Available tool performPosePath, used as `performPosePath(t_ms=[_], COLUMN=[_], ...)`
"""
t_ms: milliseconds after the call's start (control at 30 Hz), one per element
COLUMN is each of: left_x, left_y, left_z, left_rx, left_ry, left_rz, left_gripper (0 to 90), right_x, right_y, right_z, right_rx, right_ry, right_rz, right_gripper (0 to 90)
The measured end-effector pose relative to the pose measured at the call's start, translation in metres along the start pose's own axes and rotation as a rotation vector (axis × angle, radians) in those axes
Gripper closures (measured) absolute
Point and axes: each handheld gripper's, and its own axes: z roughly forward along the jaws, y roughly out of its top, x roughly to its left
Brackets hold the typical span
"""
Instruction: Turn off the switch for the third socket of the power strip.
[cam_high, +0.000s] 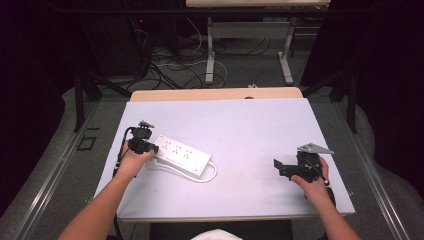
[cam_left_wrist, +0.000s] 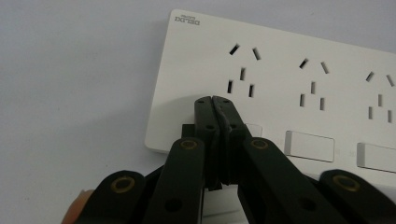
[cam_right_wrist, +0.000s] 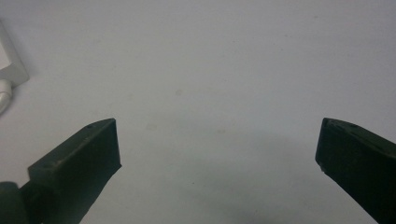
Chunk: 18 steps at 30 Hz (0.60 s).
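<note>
A: From the high view, where do the hands sit?

B: The left hand (cam_high: 131, 162) comes in from the near edge and holds the left gripper (cam_high: 142, 143) at the near-left end of the strip (cam_high: 181, 156). The right hand (cam_high: 312, 181) holds the right gripper (cam_high: 283, 167) near the right edge of the table (cam_high: 260, 130), well apart from the strip.

A: What surrounds them?

B: The strip lies slantwise on the left half, its white cord (cam_high: 212, 175) looping at its right end. Beyond the far edge are a desk frame (cam_high: 247, 47) and floor cables (cam_high: 170, 67).

A: And the left gripper view?

B: The jaws are pressed together with nothing between them. The left gripper (cam_left_wrist: 212, 99) has its tips over the strip (cam_left_wrist: 280, 79), just below the first socket and beside a row of rocker switches (cam_left_wrist: 309, 145). Whether they touch it, I probably can't say.

A: How does the strip look?

B: White, flat, three sockets showing, a small logo at its corner.

A: The right gripper view?

B: The right gripper (cam_right_wrist: 217, 140) is spread wide and empty above bare table (cam_right_wrist: 210, 70). The strip (cam_right_wrist: 9, 60) has its corner at the left edge.
</note>
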Motion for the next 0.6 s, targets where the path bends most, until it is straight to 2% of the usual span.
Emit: performPosePath(t_ms=[333,600], left_x=[-0.0003,0.0009], left_y=[0.0009,0.0012], left_z=[-0.0005,-0.0012], left_rx=[-0.001,-0.025], left_ry=[0.004,0.004], left_rz=[0.002,-0.003], left_gripper=[83.8,78.4], right_x=[0.0,0.0002], right_y=[-0.0005,-0.0006], right_z=[0.0008,0.0011], right_rx=[-0.002,0.0], right_ry=[-0.008,-0.007], right_rz=[0.005,0.007], right_gripper=[0.0,0.0])
